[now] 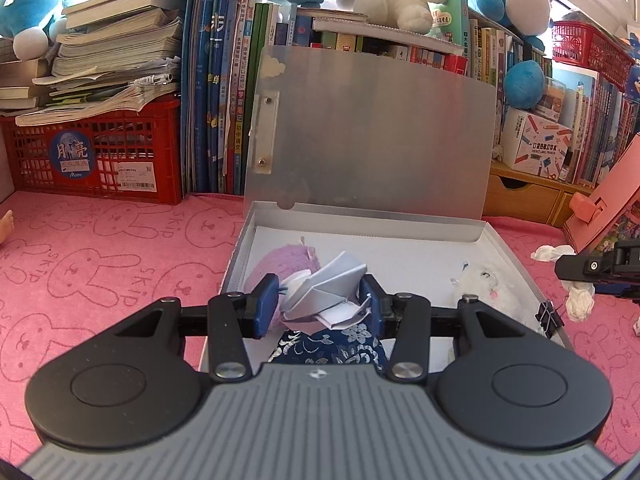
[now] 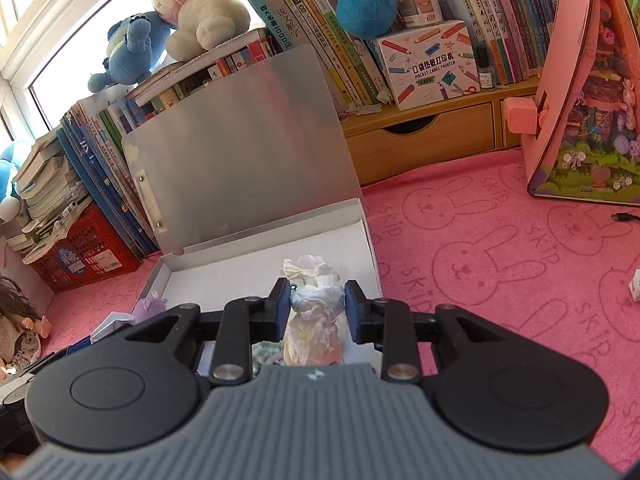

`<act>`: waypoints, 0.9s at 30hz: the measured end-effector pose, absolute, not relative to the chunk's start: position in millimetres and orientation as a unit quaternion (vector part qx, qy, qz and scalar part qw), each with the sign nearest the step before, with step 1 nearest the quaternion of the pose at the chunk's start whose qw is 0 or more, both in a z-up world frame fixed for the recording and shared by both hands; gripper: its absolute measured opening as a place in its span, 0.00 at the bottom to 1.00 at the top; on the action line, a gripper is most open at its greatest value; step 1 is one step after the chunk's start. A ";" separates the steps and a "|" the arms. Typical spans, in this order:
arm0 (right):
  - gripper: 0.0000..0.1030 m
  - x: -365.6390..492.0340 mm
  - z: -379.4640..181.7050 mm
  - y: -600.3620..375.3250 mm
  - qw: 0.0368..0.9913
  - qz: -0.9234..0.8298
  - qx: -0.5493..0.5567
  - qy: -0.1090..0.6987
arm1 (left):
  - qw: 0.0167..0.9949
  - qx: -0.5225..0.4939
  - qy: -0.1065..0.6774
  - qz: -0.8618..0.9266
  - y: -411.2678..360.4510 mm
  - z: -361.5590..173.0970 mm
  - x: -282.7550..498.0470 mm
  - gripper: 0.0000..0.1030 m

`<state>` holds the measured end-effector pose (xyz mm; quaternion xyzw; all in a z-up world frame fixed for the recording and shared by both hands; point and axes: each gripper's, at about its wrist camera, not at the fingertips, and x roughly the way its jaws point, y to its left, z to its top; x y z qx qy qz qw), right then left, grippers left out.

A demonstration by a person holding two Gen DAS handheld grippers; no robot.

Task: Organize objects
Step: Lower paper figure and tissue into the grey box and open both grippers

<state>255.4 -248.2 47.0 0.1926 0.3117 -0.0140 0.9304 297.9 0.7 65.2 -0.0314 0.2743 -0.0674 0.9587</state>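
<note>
Both jaws grip: left gripper (image 1: 320, 306) holds paper origami (image 1: 326, 294), right gripper (image 2: 317, 310) crumpled tissue (image 2: 314, 312).

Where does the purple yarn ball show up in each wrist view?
Left wrist: the purple yarn ball lies inside the open box, at its left side, just beyond the left tongs, partly behind the folded paper they hold.
Right wrist: a small purple patch at lower left, by the box's left wall, likely the same ball.
Shared landmark: the raised grey lid.

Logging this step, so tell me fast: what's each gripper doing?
Left gripper: shut on the paper origami.
Right gripper: shut on the crumpled plastic bag.
</note>
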 end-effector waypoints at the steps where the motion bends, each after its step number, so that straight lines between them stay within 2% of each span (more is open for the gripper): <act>1: 0.32 255.8 44.8 -246.9 0.930 -0.012 0.192 0.314 | 0.958 -0.030 0.278 -0.069 -0.1 63.0 297.8 0.49; 27: 0.31 280.9 -1.4 -214.2 0.909 0.020 0.202 0.364 | 0.949 0.006 0.301 -0.093 -20.1 33.4 305.0 0.49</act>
